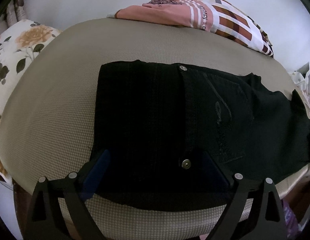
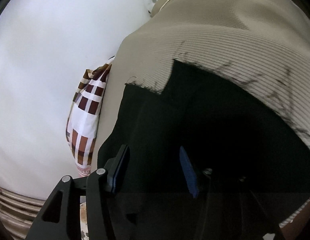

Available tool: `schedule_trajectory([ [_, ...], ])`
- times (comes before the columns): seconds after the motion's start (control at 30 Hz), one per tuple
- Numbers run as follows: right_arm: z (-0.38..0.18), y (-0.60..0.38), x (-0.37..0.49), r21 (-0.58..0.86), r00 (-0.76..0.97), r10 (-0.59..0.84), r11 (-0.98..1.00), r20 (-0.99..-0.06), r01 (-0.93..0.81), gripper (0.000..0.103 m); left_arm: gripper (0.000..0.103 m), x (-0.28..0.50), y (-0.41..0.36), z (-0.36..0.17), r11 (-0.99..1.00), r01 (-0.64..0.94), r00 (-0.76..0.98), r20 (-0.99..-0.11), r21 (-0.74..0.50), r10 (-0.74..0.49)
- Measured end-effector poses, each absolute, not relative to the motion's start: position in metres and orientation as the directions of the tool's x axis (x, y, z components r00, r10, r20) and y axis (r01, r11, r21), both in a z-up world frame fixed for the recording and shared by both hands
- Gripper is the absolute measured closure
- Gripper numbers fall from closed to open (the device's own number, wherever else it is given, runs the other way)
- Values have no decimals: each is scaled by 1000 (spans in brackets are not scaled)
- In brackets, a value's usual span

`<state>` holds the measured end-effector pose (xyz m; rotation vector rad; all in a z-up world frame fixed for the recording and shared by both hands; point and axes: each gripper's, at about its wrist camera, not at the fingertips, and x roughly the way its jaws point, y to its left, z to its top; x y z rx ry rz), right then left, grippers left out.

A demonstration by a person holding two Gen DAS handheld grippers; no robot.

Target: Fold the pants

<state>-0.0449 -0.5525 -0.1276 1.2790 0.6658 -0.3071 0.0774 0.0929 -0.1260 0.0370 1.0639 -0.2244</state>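
in the left wrist view we get the whole spread: the black pants (image 1: 174,110) lie folded on a beige textured bed (image 1: 55,100), filling the middle and right of the frame. that view also shows two metal snap buttons (image 1: 185,163) on the pants, one at the upper edge and one low down, plus faint pocket stitching to the right. a floral pillow (image 1: 17,46) sits at the left edge and a checked brown-and-pink cloth (image 1: 224,20) lies along the top.

the right wrist view shows none of the buttons or stitching, just a dark mass of pants (image 2: 194,120) across the lower right, with a stepped, frayed edge near the middle of the frame. the checked cloth (image 2: 87,120) hangs at centre left against a white wall.

the left tongs (image 1: 155,170) are spread wide, blue pads hovering over the near edge of the pants, nothing between them. the right tongs (image 2: 155,170) are moderately parted with dark fabric behind; we can't tell if they touch it.

the right end of the pants is cut off by the frame, and the fabric is so dark that folds are hard to read.
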Motion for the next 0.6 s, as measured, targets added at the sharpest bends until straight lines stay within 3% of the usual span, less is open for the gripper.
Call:
schedule_trajectory([
  [0.1, -127, -542, -29, 793, 781, 197, 313, -592, 522, 51, 10, 78, 92, -127, 977, 199, 465, -870, -78, -164],
  [0.17, -126, -533, -23, 791, 782, 207, 347, -588, 503, 58, 9, 78, 90, -128, 977, 200, 464, -871, -73, -160],
  [0.33, -143, -535, -24, 786, 782, 171, 312, -599, 534, 90, 8, 78, 89, -128, 977, 203, 464, -872, -68, -157],
  [0.5, -135, -526, -18, 707, 734, 116, 405, -669, 580, 97, 6, 77, 88, -129, 977, 204, 471, -868, -64, -155],
  [0.6, -119, -527, -32, 720, 757, 83, 388, -648, 574, 99, 6, 78, 88, -130, 976, 207, 469, -869, -67, -159],
])
